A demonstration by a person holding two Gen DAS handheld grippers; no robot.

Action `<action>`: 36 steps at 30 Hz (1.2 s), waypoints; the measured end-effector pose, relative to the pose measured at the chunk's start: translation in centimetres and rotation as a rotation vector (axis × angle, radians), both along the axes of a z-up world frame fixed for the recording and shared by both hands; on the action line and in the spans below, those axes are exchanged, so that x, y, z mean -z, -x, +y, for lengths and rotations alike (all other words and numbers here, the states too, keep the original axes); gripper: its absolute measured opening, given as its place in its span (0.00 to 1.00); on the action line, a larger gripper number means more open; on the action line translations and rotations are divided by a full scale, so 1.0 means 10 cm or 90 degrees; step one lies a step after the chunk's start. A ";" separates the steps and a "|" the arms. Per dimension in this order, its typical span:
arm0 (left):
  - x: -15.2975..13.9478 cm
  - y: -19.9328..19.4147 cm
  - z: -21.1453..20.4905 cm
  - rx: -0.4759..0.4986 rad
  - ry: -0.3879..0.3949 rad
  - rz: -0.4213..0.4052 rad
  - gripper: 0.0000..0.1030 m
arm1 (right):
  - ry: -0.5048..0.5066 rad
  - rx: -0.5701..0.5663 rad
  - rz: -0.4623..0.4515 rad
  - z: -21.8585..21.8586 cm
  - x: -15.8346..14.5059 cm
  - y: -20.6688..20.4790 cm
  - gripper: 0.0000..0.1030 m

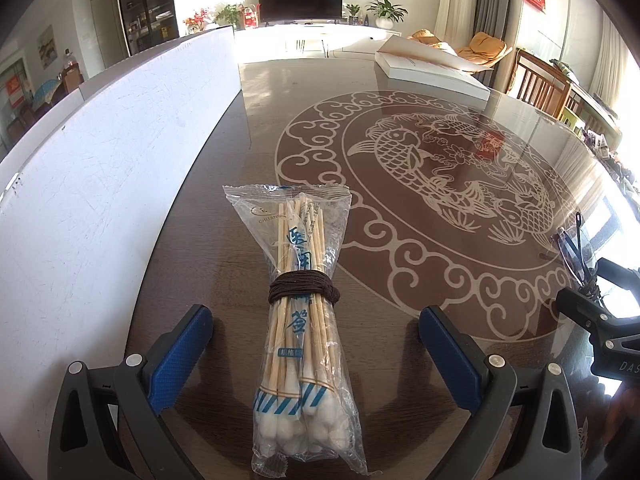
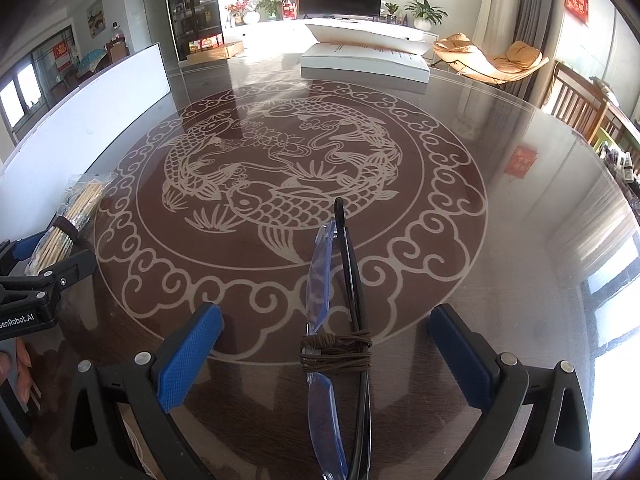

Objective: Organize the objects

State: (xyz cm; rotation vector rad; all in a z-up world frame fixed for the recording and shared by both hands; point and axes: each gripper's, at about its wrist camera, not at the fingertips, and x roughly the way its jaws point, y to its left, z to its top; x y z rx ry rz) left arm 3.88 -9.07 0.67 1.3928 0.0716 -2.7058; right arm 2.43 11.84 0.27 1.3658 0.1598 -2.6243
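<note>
**Two bundled items lying on the glass table, both grippers standing open**

The left gripper (image 1: pixel 316 344) is hovering with its blue-padded jaws spread wide on either side of a packet of cotton swabs (image 1: pixel 300 312), and the pads are not touching it. The packet is a clear plastic sleeve with blue printed lettering and a blue striped band near the bottom; inside, pale wooden sticks are fanning out toward the far end, while the white cotton tips are bunching at the near end. A dark brown cord (image 1: pixel 302 287) is wrapping the packet around its middle, pinching it into a waist. It is lying flat on the table (image 1: pixel 400 92), just beside a white board (image 1: pixel 100 152).

The right gripper (image 2: pixel 326 356) is likewise standing wide open around a pair of glasses (image 2: pixel 340 288) (folded, with clear bluish lenses and thin black arms), its pads apart from them. Brown cord (image 2: pixel 336 350) is binding the glasses near their middle. They are resting on the table's fish-and-cloud pattern (image 2: pixel 280 168), well apart from the swabs.
</note>
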 end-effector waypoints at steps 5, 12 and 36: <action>0.00 0.00 0.00 0.000 0.000 0.000 1.00 | 0.000 0.016 0.006 -0.03 0.02 -0.04 1.00; 0.00 0.00 0.00 0.000 0.000 0.000 1.00 | 0.001 0.016 0.006 -0.03 0.03 -0.04 1.00; 0.00 0.00 0.00 0.000 -0.002 0.000 1.00 | 0.001 0.017 0.006 -0.03 0.02 -0.04 1.00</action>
